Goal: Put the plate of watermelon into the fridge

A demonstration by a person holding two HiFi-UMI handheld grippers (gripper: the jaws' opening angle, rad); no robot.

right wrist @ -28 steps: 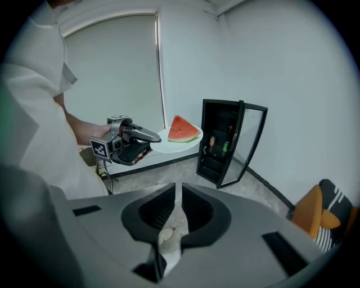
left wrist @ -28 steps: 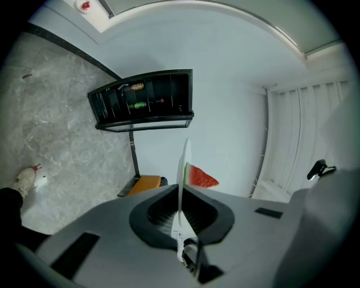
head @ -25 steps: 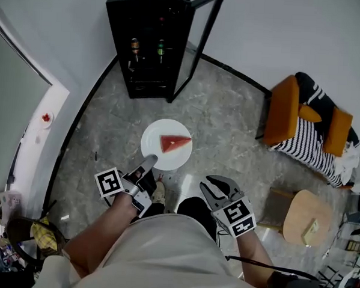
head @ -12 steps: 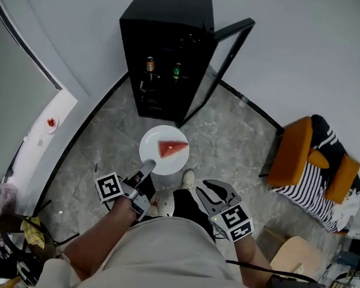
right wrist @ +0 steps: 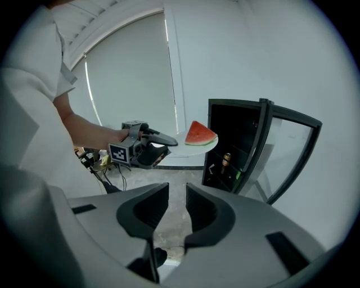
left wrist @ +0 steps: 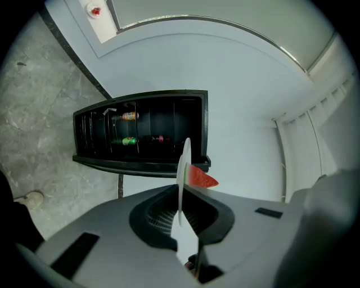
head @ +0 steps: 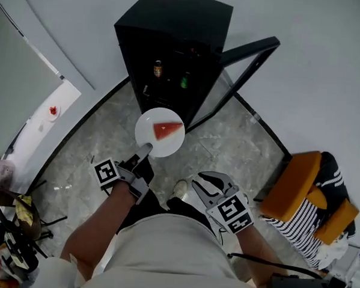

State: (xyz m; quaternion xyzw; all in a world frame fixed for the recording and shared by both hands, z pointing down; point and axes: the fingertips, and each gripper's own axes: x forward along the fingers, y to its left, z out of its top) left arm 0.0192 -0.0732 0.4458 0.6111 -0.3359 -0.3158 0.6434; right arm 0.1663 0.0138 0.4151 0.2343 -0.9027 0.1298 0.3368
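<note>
A white plate (head: 151, 138) carries one red watermelon wedge (head: 167, 130). My left gripper (head: 142, 154) is shut on the plate's near rim and holds it level above the floor, just in front of the black fridge (head: 174, 32). The fridge door (head: 244, 68) stands open to the right. In the left gripper view the plate (left wrist: 182, 169) is edge-on between the jaws, with the wedge (left wrist: 200, 178) beside it. My right gripper (head: 203, 187) hangs lower right, open and empty. In the right gripper view the plate (right wrist: 198, 146) sits beside the open fridge (right wrist: 230, 140).
Two bottles (head: 158, 68) stand on a shelf inside the fridge. An orange chair (head: 292, 185) with a striped cloth is at the right. A white ledge (head: 46, 118) with a small red item runs along the left wall. A shoe (head: 179, 187) is below the plate.
The person has stepped toward the fridge, which now looms closer. The left gripper has carried the plate up to the fridge's open front. The right gripper stayed low and empty.
</note>
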